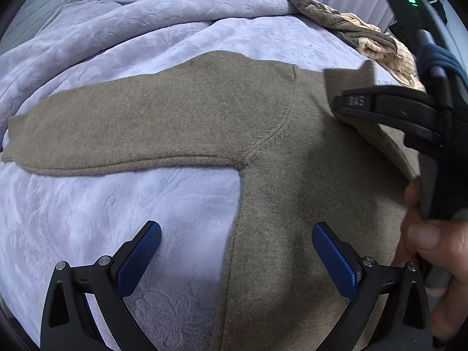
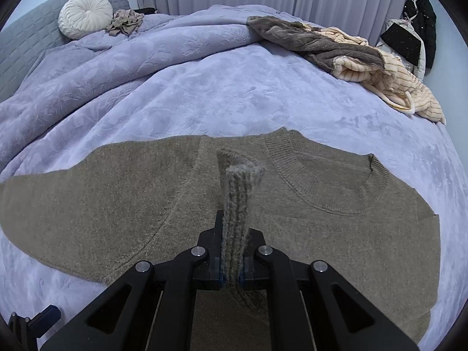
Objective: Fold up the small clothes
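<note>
A taupe knit sweater (image 1: pixel 204 111) lies flat on the lavender bedspread (image 1: pixel 117 204), one sleeve stretched to the left. It also shows in the right wrist view (image 2: pixel 117 204), round neckline at the right. My left gripper (image 1: pixel 237 245) is open and empty, hovering over the sweater's side edge below the armpit. My right gripper (image 2: pixel 232 251) is shut on a sleeve cuff (image 2: pixel 237 193) of the sweater and holds it above the sweater's chest. It also shows at the right of the left wrist view (image 1: pixel 342 106), pinching the cuff.
A brown and cream striped fleece garment (image 2: pixel 365 61) lies at the far right of the bed. A round white cushion (image 2: pixel 84 14) and a small crumpled beige cloth (image 2: pixel 125 22) sit by the grey headboard. The duvet is bunched at the far left.
</note>
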The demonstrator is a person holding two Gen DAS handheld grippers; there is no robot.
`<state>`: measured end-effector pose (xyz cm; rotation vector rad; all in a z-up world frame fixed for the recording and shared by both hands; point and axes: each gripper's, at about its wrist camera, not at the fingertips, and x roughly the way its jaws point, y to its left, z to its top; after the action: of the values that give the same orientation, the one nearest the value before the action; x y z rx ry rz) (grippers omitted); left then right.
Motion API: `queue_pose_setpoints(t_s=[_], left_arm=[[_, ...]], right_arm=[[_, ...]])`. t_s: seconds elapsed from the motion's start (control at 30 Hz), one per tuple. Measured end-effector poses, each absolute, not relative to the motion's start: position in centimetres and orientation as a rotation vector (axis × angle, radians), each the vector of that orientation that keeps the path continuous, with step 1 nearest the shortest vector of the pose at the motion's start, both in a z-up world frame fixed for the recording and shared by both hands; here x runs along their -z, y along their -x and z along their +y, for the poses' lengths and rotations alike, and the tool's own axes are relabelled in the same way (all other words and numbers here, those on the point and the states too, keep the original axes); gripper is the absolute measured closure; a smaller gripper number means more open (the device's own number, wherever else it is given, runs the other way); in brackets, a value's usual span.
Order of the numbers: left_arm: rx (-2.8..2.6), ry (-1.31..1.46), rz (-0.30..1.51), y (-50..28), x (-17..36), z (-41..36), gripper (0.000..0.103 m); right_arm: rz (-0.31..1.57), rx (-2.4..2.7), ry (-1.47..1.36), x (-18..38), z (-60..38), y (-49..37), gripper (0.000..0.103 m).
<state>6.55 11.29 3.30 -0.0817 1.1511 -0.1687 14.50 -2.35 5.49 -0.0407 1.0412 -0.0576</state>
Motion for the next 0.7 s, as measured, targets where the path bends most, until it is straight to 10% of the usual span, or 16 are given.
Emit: queue_pose_setpoints(t_s=[0.07,0.2,0.7], left_arm=[[0.162,0.082,1.154,-6.3,-3.3,11.4,0.0],[0.158,0.085,1.15,-5.6,-3.9,11.6,0.0],[0.415,-0.009,1.135,-9.2,-7.1,-3.1,0.0]], right_arm=[[1.077,0.005,0.016,-5.0,-1.9,-15.2,0.088],[1.06,-0.087,-0.017,-6.4,-1.3,-14.3,0.047],[1.079,0.208,-0.09,-6.0,-22.8,-6.9,0.035]])
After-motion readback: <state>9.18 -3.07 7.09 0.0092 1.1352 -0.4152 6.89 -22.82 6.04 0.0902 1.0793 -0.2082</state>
